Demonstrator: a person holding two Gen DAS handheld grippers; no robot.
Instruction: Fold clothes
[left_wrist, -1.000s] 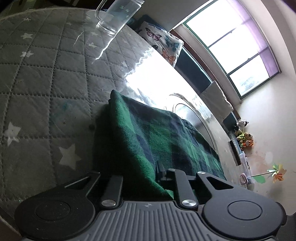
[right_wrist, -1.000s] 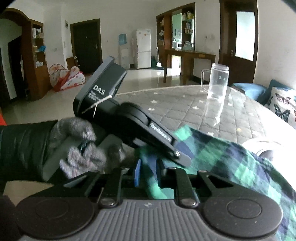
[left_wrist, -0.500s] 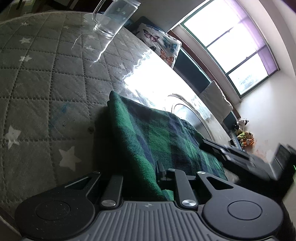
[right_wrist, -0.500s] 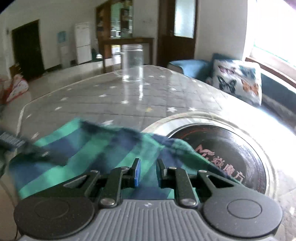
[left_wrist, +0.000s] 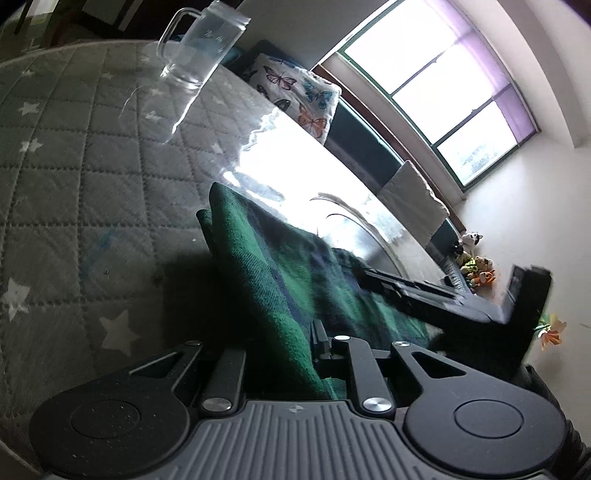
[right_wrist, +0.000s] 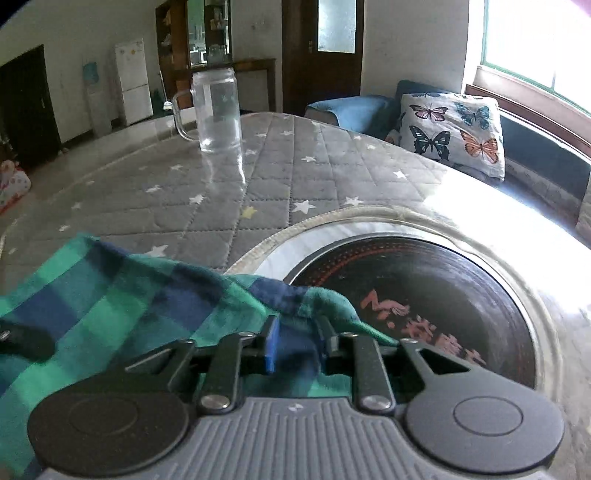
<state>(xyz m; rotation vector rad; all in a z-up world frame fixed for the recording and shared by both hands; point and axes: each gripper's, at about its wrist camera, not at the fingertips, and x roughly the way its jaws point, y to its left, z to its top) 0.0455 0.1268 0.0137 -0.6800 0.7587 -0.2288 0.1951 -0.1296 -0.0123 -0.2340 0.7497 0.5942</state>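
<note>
- Green-and-navy checked flannel cloth (right_wrist: 122, 295) lies on the bench (right_wrist: 325, 166), which is covered with a grey quilted pad printed with white stars; one corner reaches over the rim of the round black cooktop (right_wrist: 461, 295) set into the bench.
- Left gripper (left_wrist: 291, 339): its fingers (left_wrist: 319, 341) are pressed close on a raised fold of the cloth (left_wrist: 258, 266), which passes between them.
- Right gripper (right_wrist: 297, 341): its jaws have just been opening; the blue-padded fingers (right_wrist: 270, 345) stand apart with cloth lying loose between them, not pinched.
- In the left wrist view the right gripper (left_wrist: 373, 277) rests its tips low on the far part of the cloth.
- A clear glass mug with a handle (right_wrist: 218, 110) stands upright on the pad, well apart from the cloth.
- A butterfly-print cushion (right_wrist: 450, 129) sits beyond the bench edge, under the window.
</note>
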